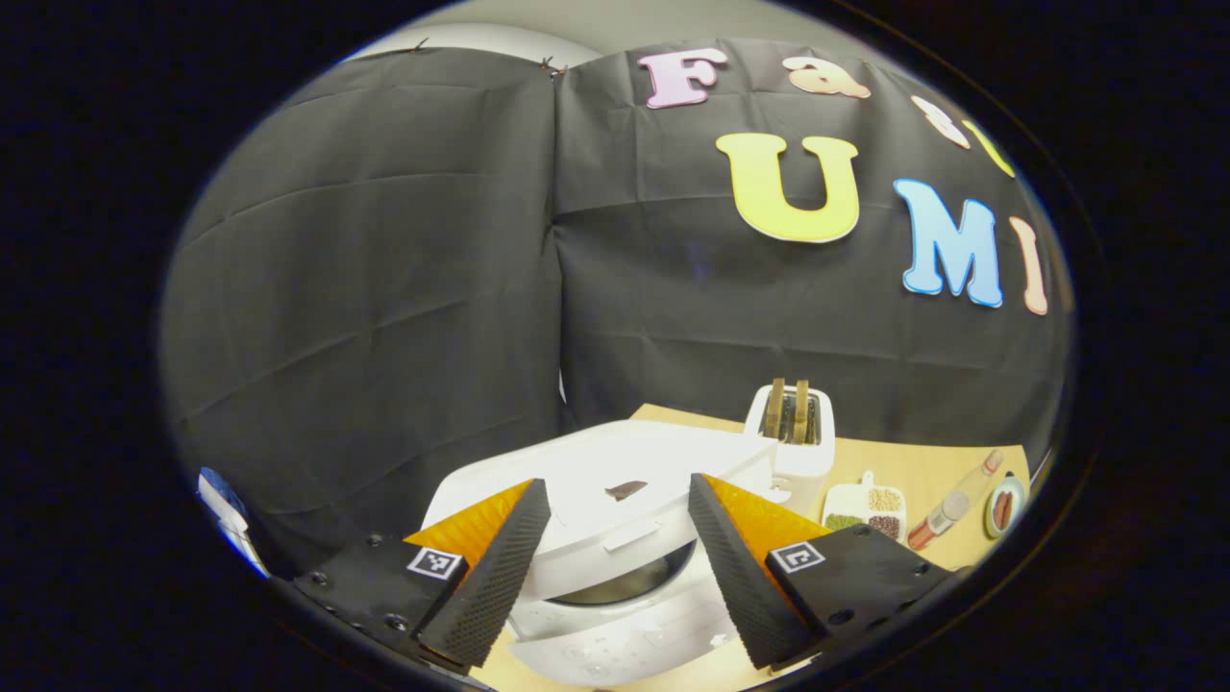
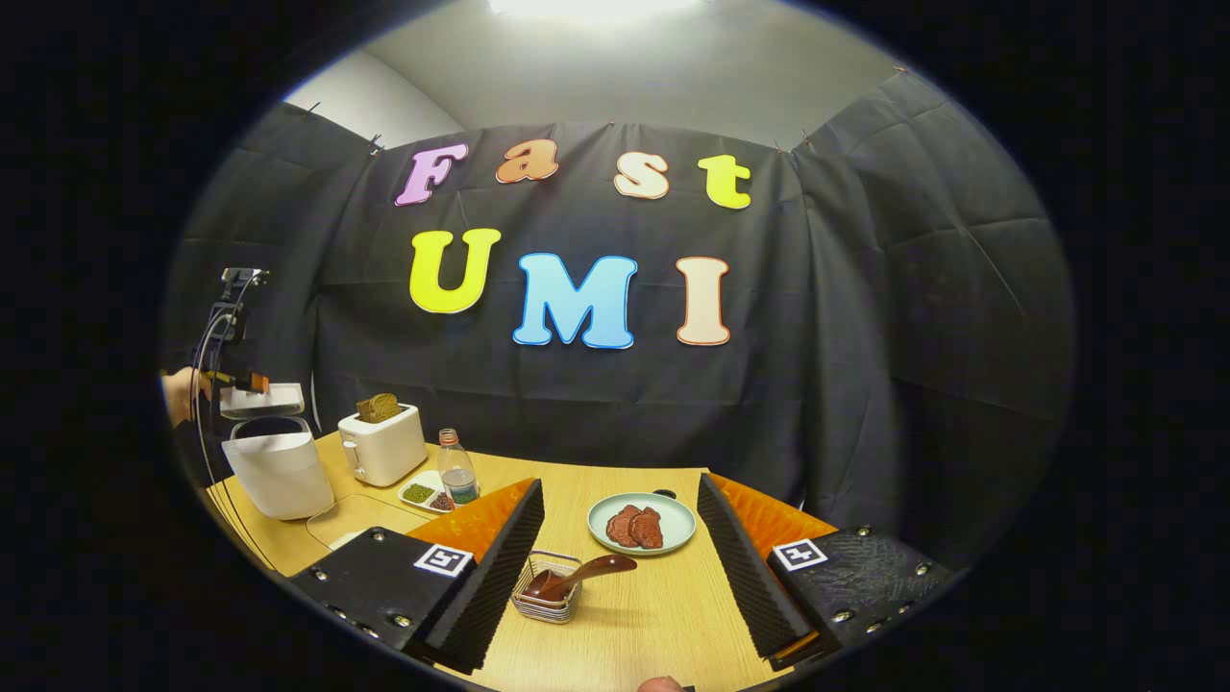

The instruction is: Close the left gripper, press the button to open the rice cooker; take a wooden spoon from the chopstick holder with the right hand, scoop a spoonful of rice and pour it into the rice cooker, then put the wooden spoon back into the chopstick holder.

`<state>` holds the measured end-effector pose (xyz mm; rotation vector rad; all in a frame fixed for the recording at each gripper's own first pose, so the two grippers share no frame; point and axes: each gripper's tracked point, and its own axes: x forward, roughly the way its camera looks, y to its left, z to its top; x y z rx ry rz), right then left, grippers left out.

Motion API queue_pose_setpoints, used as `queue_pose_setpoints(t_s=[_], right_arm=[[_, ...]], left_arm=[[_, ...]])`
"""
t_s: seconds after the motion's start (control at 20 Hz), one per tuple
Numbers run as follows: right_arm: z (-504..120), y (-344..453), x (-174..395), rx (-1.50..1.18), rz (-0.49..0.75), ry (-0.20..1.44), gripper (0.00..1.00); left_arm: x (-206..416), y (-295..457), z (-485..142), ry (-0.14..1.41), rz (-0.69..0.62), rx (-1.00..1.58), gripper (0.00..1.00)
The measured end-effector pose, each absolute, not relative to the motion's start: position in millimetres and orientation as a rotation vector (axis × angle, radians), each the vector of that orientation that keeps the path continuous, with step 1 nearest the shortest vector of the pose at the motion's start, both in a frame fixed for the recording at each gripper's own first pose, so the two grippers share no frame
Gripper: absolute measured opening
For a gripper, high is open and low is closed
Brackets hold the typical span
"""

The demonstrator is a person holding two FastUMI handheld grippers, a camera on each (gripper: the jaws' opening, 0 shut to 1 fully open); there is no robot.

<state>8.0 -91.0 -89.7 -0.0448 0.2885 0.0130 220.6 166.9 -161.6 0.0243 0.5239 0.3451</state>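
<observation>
The white rice cooker [image 1: 625, 596] sits just below and ahead of my left gripper [image 1: 615, 485], which is open and holds nothing. Its lid [image 1: 615, 461] is lifted a little, and a dark gap shows the inner pot. In the right gripper view the same rice cooker [image 2: 279, 476] stands far left with its lid [image 2: 261, 399] raised and the left gripper [image 2: 240, 382] above it, held by a hand [image 2: 178, 394]. A wooden spoon [image 2: 577, 575] lies tilted in the wire chopstick holder [image 2: 546, 601], close in front of my right gripper [image 2: 620, 482], which is open with nothing between its fingers.
A white toaster [image 2: 382, 444] with bread stands right of the cooker. Beside it are a small bottle [image 2: 456, 471] and a spice tray [image 2: 423, 495]. A pale green plate [image 2: 677, 538] with meat slices lies beyond the holder. Black cloth walls surround the wooden table [image 2: 653, 615].
</observation>
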Motion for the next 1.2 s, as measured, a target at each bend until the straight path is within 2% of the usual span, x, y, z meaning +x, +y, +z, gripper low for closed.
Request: queue_pose_setpoints(t_s=[0.65,0.8,0.95,1.2], right_arm=[[-91.5,-106.1,-1.1,-0.053,0.007,0.292,0.98],[-93.9,-105.9,-3.3,-0.043,0.0,0.301,0.98],[-95.7,-100.9,-4.6,-0.029,-0.001,0.299,0.98],[-86.2,-75.2,1.6,-0.015,0.042,0.278,0.98]], left_arm=[[197.5,146.1,-232.6,0.661,0.341,-0.01,1.0],[198.0,144.2,-237.5,0.67,0.334,0.0,0.99],[187.5,142.7,-239.2,0.685,0.334,-0.093,1.0],[186.5,141.1,-232.8,0.635,0.291,-0.051,1.0]])
